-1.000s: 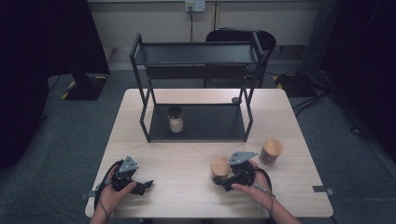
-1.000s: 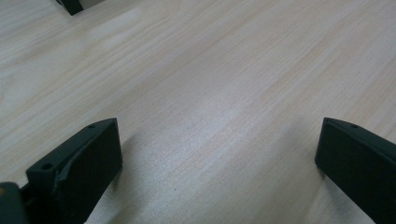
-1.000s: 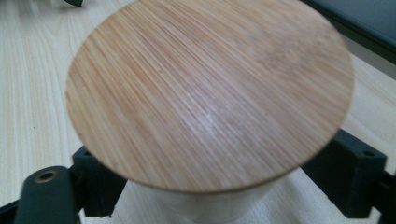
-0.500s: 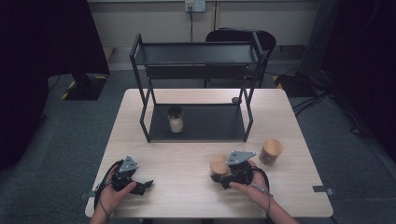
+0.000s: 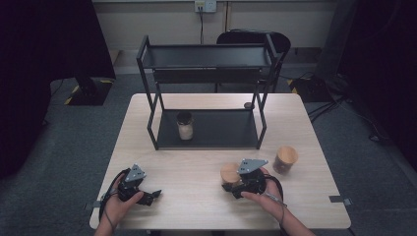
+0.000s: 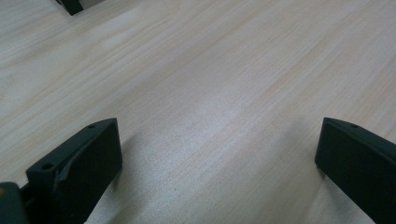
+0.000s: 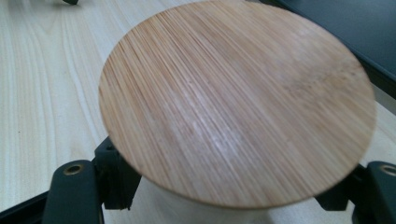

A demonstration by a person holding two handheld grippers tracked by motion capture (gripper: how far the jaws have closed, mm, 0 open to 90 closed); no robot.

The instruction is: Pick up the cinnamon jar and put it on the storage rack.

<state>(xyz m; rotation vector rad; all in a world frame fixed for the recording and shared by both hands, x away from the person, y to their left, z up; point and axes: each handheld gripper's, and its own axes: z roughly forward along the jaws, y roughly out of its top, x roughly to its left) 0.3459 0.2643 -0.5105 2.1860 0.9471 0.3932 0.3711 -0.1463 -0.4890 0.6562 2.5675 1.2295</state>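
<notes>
Round bamboo-lidded jar [image 7: 237, 102] — black right gripper [image 5: 235, 186] clamped

A light wooden table [image 5: 206, 196] carries a black two-tier metal rack [image 5: 206, 88] at its far side, holding one dark-lidded jar [image 5: 185, 126] on its lower shelf; two bamboo-lidded jars [image 5: 285, 158] stand nearer, on the table's right half
</notes>
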